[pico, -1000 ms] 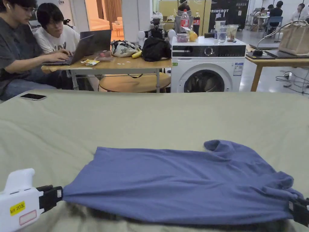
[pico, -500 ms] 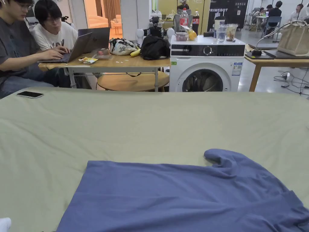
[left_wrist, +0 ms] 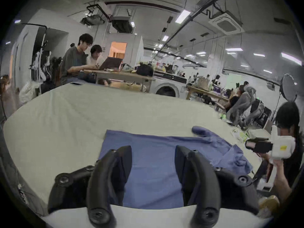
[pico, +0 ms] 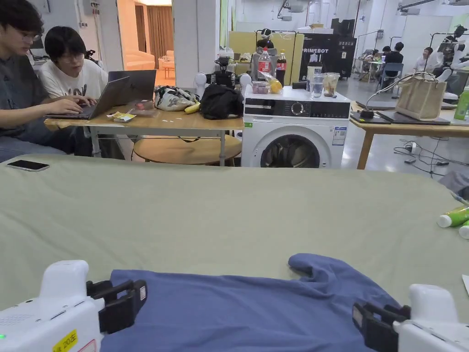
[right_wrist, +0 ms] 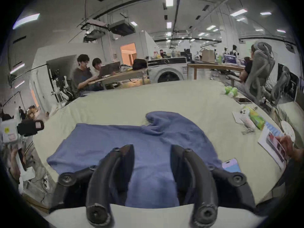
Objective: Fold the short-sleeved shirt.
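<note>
A blue short-sleeved shirt [pico: 247, 311] lies spread flat on the green sheet [pico: 229, 215], its hem to the left and one sleeve [pico: 316, 270] sticking out toward the far side. My left gripper [pico: 139, 295] hovers over the shirt's near left part, jaws apart with nothing between them; in the left gripper view the open left gripper [left_wrist: 153, 151] frames bare blue shirt [left_wrist: 164, 142]. My right gripper [pico: 362, 321] hangs over the near right part, also open, and the right gripper view shows the right gripper [right_wrist: 152, 147] above the shirt [right_wrist: 131, 136].
A phone [pico: 27, 165] lies on the sheet's far left corner. Green bottles [pico: 453, 216] rest at the right edge, with papers and a phone [right_wrist: 230, 165] nearby. Beyond the sheet stand a washing machine [pico: 293, 133] and a wooden table [pico: 151, 123] where two people sit.
A second ago both grippers were shut on the shirt's near corners. They have let go and lifted, and the shirt now lies loose on the sheet. The head camera has tilted up.
</note>
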